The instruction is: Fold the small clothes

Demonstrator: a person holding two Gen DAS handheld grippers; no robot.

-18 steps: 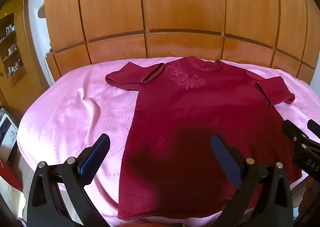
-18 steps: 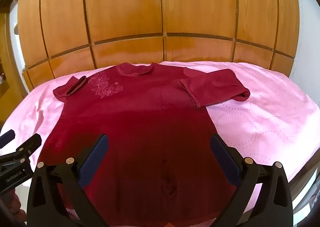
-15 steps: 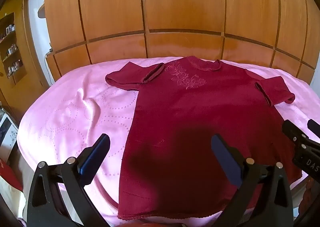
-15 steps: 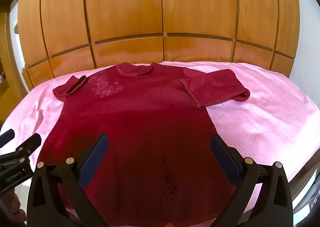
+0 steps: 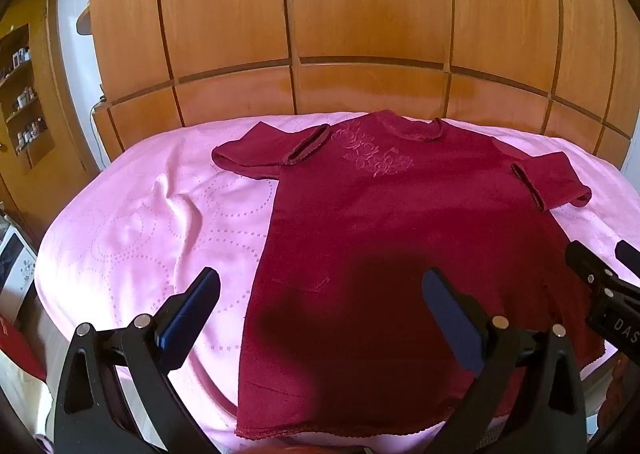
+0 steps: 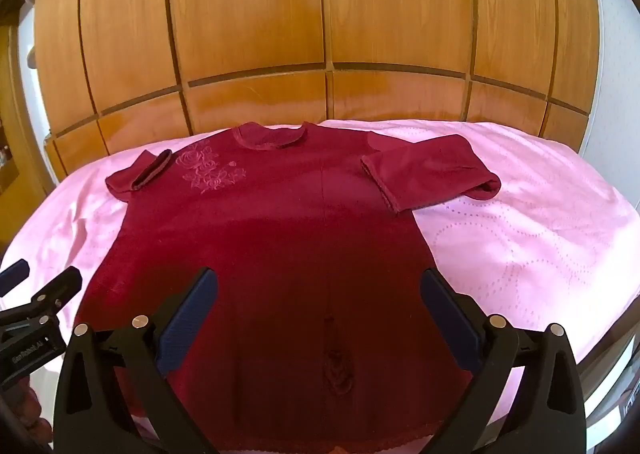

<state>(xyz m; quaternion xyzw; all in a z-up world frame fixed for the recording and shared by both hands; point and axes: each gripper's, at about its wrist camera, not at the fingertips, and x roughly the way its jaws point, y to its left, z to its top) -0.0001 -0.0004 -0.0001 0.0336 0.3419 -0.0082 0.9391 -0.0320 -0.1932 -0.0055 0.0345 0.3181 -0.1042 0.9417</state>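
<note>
Almost nothing has moved since the earlier frames: both views match, and only the left gripper's tip, at the left edge of the right wrist view, has crept very slightly.

The left gripper (image 5: 320,308) holds its blue-padded jaws wide with nothing between them, hovering over the lower left part of the dark red short-sleeved knit top with a rose embroidery (image 5: 400,254). The right gripper (image 6: 318,306) is just as wide and empty over the hem region at lower centre.

The top lies flat and face up on the pink quilted bedspread (image 5: 140,230), collar towards the wooden panelled wardrobe (image 5: 360,13) in the upper frame, both sleeves doubled inward. It looks light, soft and limp, likely to sag and drag on the spread. A sensible hold would be a pinch at each hem corner, or at hem and shoulder along one side edge.
</note>
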